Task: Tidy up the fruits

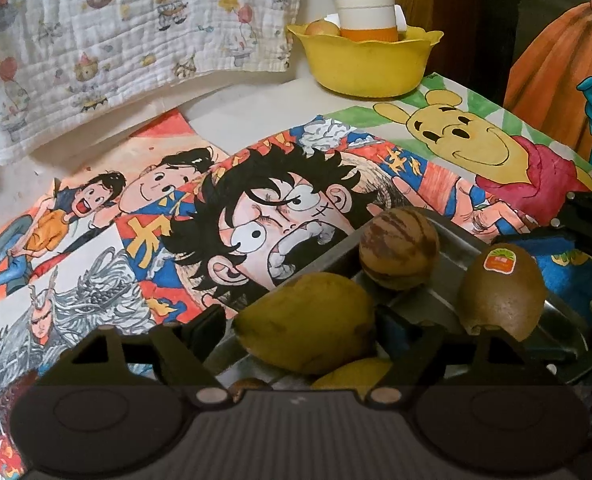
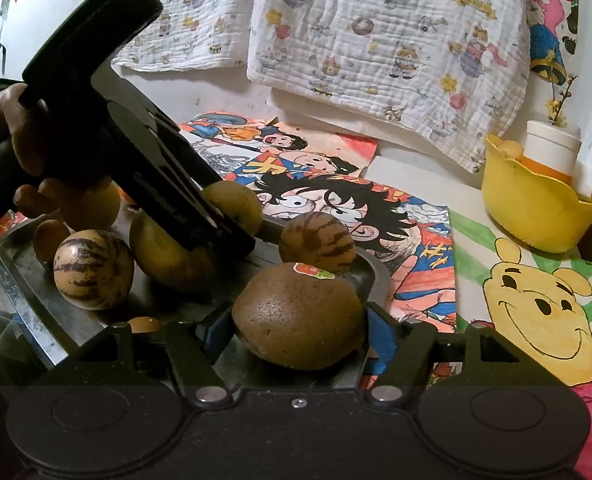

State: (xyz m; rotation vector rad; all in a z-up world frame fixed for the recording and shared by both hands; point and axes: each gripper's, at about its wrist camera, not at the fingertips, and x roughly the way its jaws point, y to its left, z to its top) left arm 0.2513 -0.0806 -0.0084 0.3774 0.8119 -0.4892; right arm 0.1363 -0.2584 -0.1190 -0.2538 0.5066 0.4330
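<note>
On the near side of the table sits our metal tray (image 2: 20,300) of fruit. We see the left gripper (image 1: 308,336) straddling a yellow-green mango (image 1: 308,324), fingers beside it, but we cannot tell whether the pads press. Our right gripper (image 2: 298,328) brackets the stickered kiwi (image 2: 296,316) at the tray's right end; contact is likewise unclear. Two striped round fruits (image 2: 94,270) lie nearby. Far right stands a yellow bowl (image 2: 532,208).
</note>
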